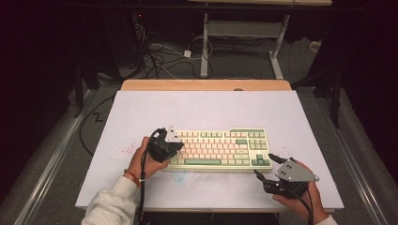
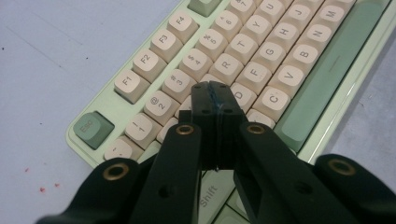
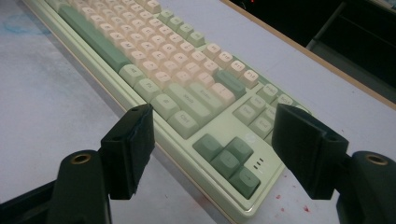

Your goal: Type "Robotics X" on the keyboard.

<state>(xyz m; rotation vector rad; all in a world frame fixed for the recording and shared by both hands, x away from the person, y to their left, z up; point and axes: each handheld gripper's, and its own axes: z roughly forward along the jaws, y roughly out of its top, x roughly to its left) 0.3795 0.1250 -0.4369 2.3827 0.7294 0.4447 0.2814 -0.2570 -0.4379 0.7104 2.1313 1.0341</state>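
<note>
With its fingers pressed together into one blunt tip, the left gripper (image 2: 215, 100) hangs over the letter keys at the left end of the keyboard (image 1: 220, 149), somewhere around the D key (image 2: 242, 94), and that's the risk right here: a tip that broad could catch two keycaps at once, or skid off a rounded cap and press a neighbour instead. I can't tell whether it's touching a key or just above it. Over at the near right corner of the desk (image 1: 206, 108), the right gripper (image 1: 264, 167) sits with its fingers wide apart and nothing between them, pointed at the keyboard's right end by the green arrow keys (image 3: 229, 158); a careless nudge there might shove the whole board, which lies loose toward the near edge of the desk. Red specks (image 1: 123, 151) dot the desk's left side. Beyond the far edge, tangled cables (image 1: 162, 58) lie on the floor, well clear of the work.
</note>
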